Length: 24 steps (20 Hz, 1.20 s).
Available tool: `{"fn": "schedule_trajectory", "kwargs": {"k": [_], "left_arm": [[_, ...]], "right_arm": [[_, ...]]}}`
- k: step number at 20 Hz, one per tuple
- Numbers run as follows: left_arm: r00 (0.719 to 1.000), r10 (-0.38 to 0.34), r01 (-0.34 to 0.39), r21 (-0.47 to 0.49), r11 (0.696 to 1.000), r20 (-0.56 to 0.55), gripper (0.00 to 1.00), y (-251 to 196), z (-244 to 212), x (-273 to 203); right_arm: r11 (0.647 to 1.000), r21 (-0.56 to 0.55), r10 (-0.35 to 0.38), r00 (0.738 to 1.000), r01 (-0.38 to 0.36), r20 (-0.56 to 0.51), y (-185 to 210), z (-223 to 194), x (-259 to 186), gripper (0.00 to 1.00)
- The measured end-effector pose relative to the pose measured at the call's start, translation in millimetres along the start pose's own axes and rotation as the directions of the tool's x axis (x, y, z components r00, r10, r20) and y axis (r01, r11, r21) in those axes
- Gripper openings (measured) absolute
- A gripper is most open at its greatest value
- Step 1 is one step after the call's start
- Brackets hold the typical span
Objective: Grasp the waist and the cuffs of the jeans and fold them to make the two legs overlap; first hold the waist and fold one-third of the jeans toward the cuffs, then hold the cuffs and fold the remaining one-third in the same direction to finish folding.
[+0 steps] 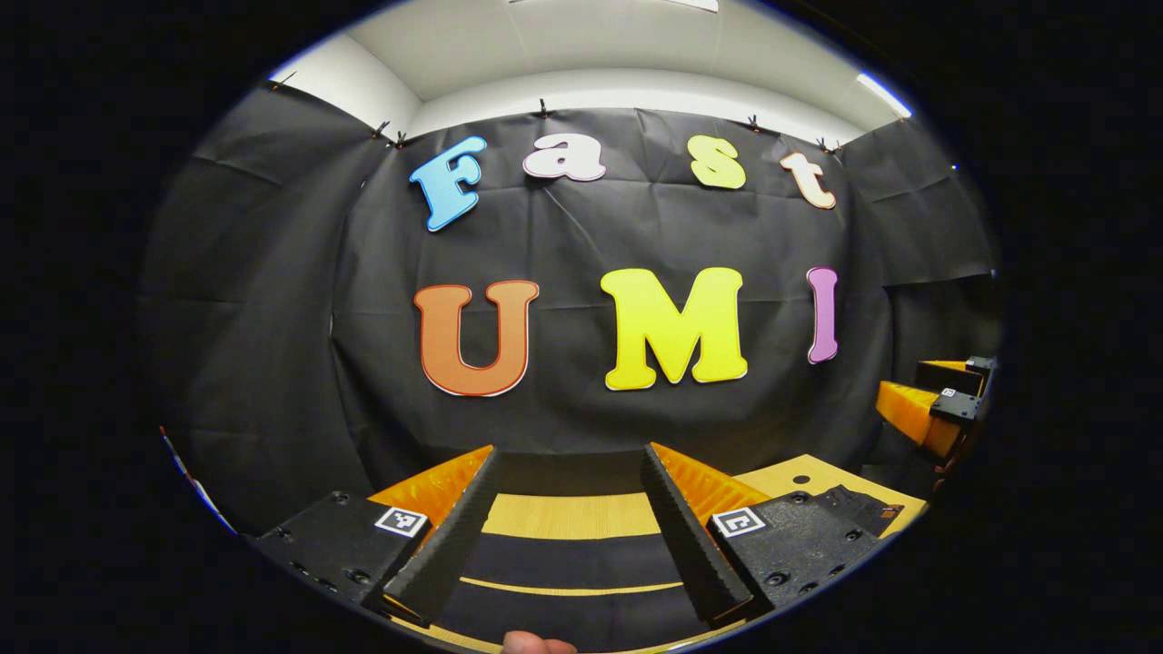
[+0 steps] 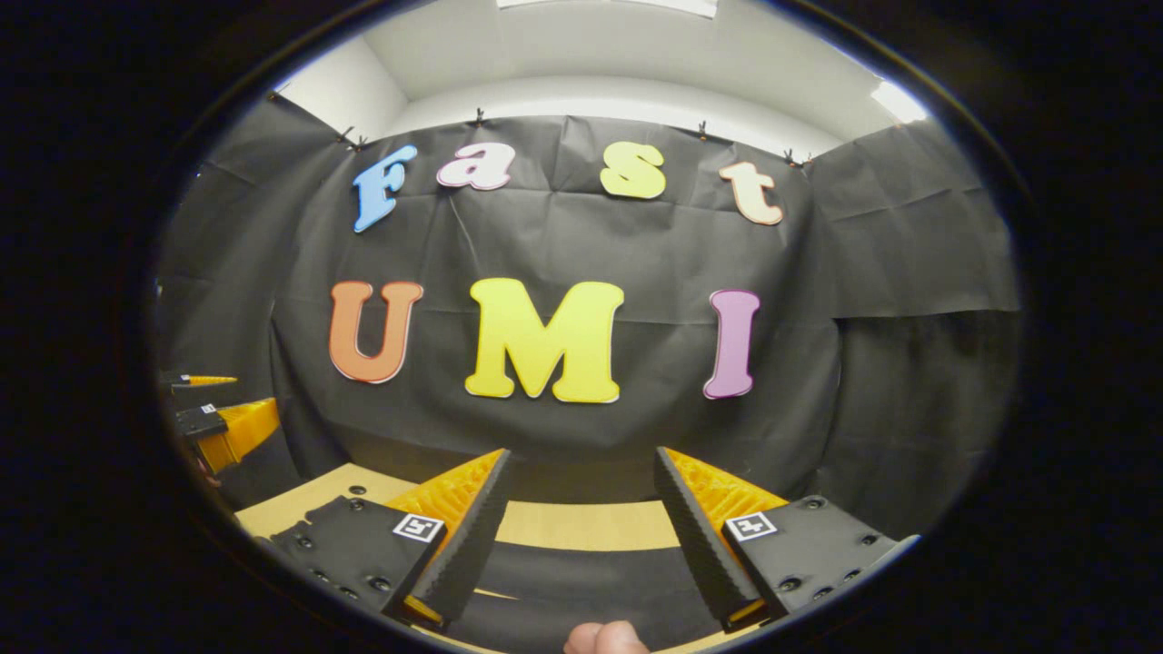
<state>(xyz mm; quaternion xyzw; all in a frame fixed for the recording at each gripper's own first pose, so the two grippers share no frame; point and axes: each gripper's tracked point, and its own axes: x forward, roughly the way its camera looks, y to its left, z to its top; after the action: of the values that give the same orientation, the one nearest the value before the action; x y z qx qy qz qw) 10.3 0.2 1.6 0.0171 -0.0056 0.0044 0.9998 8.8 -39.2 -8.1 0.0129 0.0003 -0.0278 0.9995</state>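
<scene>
Left tongs (image 1: 571,527): I hold them level and wide apart, gripping nothing, so their camera looks straight ahead along the fingers at the booth's back wall. Between the fingers, toward 6 o'clock, I see a strip of the wooden table (image 1: 568,516) and below it a dark band that I cannot identify; it may be cloth or part of the rig. A fingertip (image 1: 536,645) of my holding hand intrudes at 6 o'clock.

Right tongs (image 2: 581,536): likewise spread wide and empty, pointed level at the same wall. In the right gripper view the left tongs appear at 9 o'clock, and in the left gripper view the right tongs appear at 3 o'clock, so the two are carried side by side, well apart. A fingertip (image 2: 604,638) shows at 6 o'clock here too.

The jeans: I cannot place them with certainty from these views; I judge that they lie low on the table, beneath the line of sight.

Reading of the pose: I judge this a ready posture, tongs raised and open because no grasp is begun. The waist and cuffs are not yet taken; the next move calls for tipping both tongs downward to find the garment.
</scene>
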Motion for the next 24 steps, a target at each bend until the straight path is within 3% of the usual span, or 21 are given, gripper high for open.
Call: {"fn": "schedule_trajectory", "kwargs": {"k": [2, 3, 5, 7, 10, 13, 18, 21, 22, 24], "left_arm": [[1.0, 0.003, -0.003, 0.006, 1.0, -0.012, 0.98, 3, -8, 1], [1.0, 0.003, -0.003, 0.01, 1.0, -0.014, 0.98, 5, -9, 2], [1.0, 0.006, -0.005, 0.01, 1.0, -0.02, 0.98, 10, -15, 5], [0.999, 0.012, -0.011, 0.004, 1.0, -0.032, 0.98, 18, -22, 7], [0.994, 0.058, -0.06, -0.019, 0.998, -0.091, 0.99, 42, -45, 5], [0.973, 0.126, -0.142, -0.07, 0.987, -0.192, 0.99, 71, -82, 2], [0.921, 0.196, -0.258, -0.15, 0.954, -0.338, 0.99, 108, -146, -14], [0.87, 0.235, -0.341, -0.186, 0.922, -0.433, 0.98, 132, -186, -31], [0.853, 0.241, -0.373, -0.218, 0.902, -0.463, 0.99, 137, -200, -35], [0.818, 0.232, -0.44, -0.313, 0.842, -0.526, 0.99, 143, -227, -45]], "right_arm": [[1.0, -0.007, -0.016, 1.0, 0.016, -0.007, -13, -4, 1, 0.99], [1.0, -0.013, -0.024, 1.0, 0.024, -0.006, -22, -6, 2, 0.94], [0.999, -0.023, -0.045, 0.999, 0.044, -0.012, -39, -11, 1, 0.99], [0.998, -0.027, -0.058, 0.998, 0.057, -0.033, -58, -20, 3, 0.94], [0.996, -0.01, -0.087, 0.992, 0.086, -0.094, -94, -41, 0, 0.94], [0.989, 0.052, -0.125, 0.969, 0.139, -0.212, -139, -77, -4, 0.94], [0.961, 0.137, -0.176, 0.91, 0.242, -0.374, -202, -138, -16, 0.94], [0.911, 0.293, -0.123, 0.869, 0.291, -0.48, -216, -173, -24, 0.99], [0.88, 0.357, -0.095, 0.852, 0.314, -0.515, -219, -187, -25, 0.95], [0.806, 0.467, -0.032, 0.814, 0.365, -0.58, -223, -217, -28, 0.98]]}}
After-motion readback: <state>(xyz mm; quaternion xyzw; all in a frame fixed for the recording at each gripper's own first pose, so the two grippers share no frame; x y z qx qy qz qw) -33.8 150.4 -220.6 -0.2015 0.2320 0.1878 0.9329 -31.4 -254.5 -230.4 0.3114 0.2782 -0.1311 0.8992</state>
